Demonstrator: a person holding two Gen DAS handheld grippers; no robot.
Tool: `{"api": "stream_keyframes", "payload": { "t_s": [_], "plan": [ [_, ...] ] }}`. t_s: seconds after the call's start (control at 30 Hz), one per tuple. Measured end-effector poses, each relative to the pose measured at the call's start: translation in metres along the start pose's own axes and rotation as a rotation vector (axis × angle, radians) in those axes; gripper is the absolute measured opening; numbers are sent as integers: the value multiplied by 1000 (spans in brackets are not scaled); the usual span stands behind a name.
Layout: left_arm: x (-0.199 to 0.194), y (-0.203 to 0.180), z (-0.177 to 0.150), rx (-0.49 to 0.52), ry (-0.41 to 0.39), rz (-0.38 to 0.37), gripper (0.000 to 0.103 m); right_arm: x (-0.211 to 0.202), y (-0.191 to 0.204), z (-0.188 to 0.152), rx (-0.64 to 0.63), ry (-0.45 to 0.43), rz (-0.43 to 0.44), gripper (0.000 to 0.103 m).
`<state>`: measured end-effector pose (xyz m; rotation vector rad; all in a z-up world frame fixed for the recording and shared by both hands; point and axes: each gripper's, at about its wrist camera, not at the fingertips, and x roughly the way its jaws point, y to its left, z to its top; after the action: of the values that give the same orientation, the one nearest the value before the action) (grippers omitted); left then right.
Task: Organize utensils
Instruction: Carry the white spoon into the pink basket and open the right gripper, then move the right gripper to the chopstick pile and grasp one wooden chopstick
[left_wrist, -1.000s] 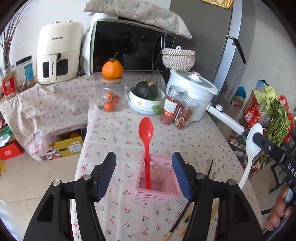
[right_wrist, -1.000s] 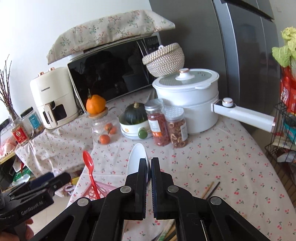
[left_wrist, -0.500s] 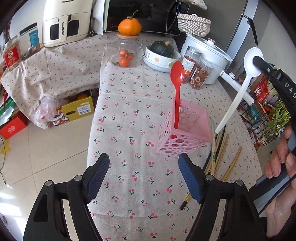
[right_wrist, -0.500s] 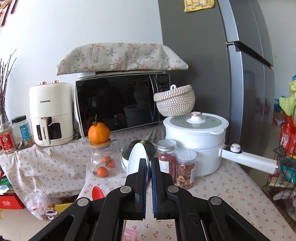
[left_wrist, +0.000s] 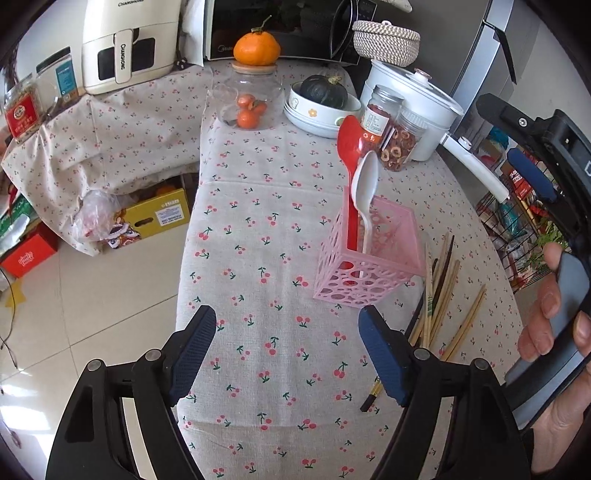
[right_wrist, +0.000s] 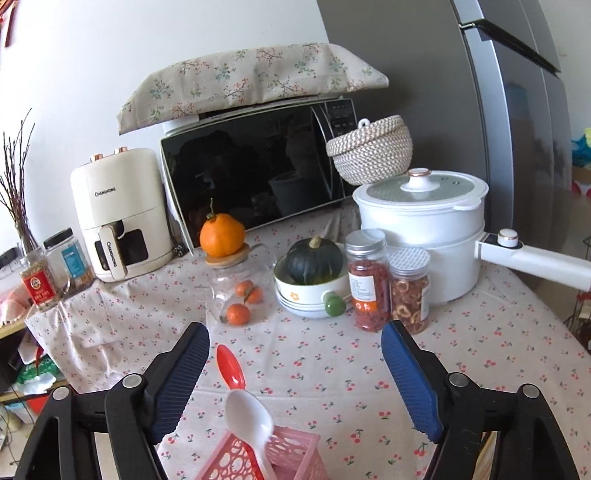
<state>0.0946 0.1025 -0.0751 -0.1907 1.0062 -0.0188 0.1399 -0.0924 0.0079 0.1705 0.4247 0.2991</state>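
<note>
Cherry-print tablecloth (left_wrist: 266, 206); tiled floor (left_wrist: 92, 295) beside.

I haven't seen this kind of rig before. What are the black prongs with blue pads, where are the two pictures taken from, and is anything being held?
No robot: a person's hand holds each two-finger gripper, with a camera looking along its fingers. One picture looks from the left gripper, the other from the right gripper. Both are opening with nothing between them. On the cherry-print table a pink basket holds a red spoon and a white spoon. Chopsticks lie loose beside it.
</note>
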Motion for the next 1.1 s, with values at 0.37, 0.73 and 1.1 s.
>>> {"api": "stream_keyframes", "payload": {
  "t_s": [0.37,0.73,1.1],
  "plan": [
    [-1,-20,-6,51,-1,21,91,-36,-60,2,60,179,-86,101],
    [5,-59,-13,116,22,29,103,-42,-140,-36,116,429,-227,103],
    [26,-101,-26,205,119,-25,103,-25,-210,-85,225,684,-401,103]
  ]
}}
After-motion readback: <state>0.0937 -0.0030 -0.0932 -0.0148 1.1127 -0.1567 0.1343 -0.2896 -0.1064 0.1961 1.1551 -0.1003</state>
